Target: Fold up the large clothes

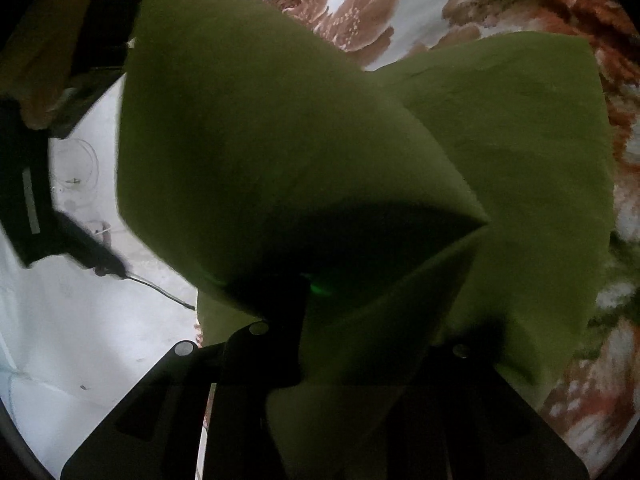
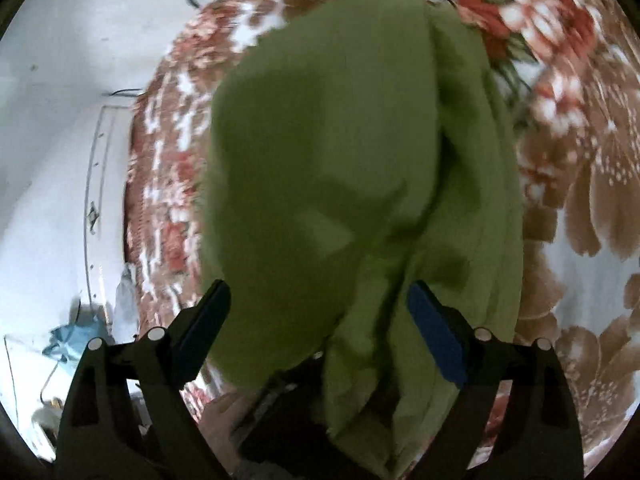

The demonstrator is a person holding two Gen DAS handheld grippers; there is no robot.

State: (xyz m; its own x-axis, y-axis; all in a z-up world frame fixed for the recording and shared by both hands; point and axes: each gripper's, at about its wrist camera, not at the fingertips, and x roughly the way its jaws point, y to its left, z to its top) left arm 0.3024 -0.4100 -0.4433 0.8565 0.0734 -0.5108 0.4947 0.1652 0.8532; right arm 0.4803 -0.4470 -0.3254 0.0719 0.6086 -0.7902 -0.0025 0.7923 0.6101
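Observation:
A large olive-green garment fills the left wrist view, lifted in a peaked fold, with more of it spread flat on the bed behind. My left gripper is shut on a bunch of this cloth; its right finger is buried under the fabric. In the right wrist view the same green garment hangs in a loose bundle over the bed. My right gripper stands open, its blue pads wide apart, with cloth draped between them but not pressed. Part of a hand and a dark object show below the cloth.
A brown, red and white floral blanket covers the bed. Pale floor lies left of the bed, with a black cable and dark gear on it. A blue rag lies on the floor.

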